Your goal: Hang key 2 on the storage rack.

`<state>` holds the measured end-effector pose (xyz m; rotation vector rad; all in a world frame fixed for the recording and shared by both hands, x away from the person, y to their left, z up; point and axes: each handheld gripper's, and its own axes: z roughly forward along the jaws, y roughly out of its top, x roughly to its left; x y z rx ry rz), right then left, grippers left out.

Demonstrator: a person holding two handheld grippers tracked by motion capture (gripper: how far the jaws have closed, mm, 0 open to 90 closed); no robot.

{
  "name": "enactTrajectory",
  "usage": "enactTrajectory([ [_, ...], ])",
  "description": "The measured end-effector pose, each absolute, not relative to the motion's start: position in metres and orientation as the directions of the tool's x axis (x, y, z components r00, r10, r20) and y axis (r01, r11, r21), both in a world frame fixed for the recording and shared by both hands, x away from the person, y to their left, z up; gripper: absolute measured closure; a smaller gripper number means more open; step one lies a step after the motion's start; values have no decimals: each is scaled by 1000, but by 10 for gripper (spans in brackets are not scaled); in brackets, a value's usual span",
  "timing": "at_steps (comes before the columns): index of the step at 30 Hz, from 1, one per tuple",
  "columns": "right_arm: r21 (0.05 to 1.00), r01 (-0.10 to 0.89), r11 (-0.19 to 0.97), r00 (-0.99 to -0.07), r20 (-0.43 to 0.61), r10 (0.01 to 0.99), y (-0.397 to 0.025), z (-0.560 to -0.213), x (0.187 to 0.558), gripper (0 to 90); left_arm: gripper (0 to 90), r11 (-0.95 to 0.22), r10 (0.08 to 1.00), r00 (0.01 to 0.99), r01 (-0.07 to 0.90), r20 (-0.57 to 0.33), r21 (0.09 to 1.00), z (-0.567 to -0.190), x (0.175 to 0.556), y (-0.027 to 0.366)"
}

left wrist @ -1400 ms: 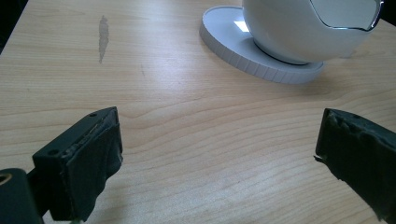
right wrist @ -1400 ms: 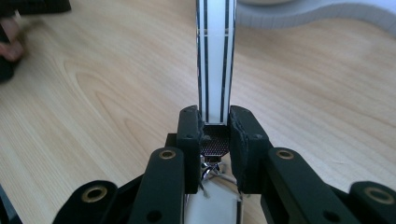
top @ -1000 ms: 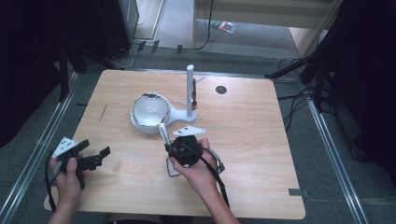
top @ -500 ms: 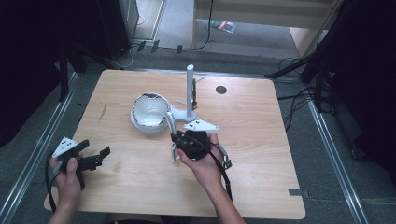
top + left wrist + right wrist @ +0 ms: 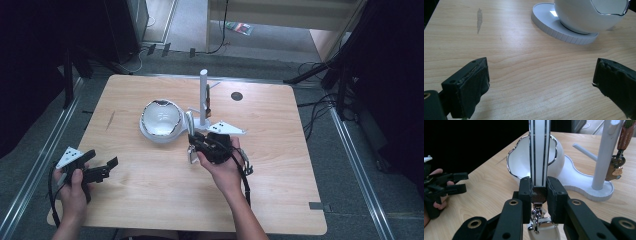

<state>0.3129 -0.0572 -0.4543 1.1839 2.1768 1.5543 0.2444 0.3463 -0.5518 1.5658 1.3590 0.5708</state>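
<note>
Right gripper [image 5: 539, 192]: jaws were clamped on the dark mesh end of a white keychain strap [image 5: 539, 150], held upright just in front of the bowl [image 5: 524, 162].
Left gripper [image 5: 541, 85]: jaws were spread wide, nothing in them, hovering low over the table [image 5: 524, 70].
Stand [image 5: 204, 97]: had another keychain [image 5: 208, 102] hanging beside the post.

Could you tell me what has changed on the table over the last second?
The right gripper, shut on the white strap keyring, has moved away from the person toward the white stand and bowl, lifting the keyring upright. The left gripper stayed open at the table's near left; stand and bowl have not moved.
</note>
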Motion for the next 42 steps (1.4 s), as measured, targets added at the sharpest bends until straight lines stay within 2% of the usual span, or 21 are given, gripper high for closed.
enactTrajectory([
  [42,805,590,-59,-577,472,667,-87,-473,363,759,11,67,934,278,488,-227,871,-552,243,346],
])
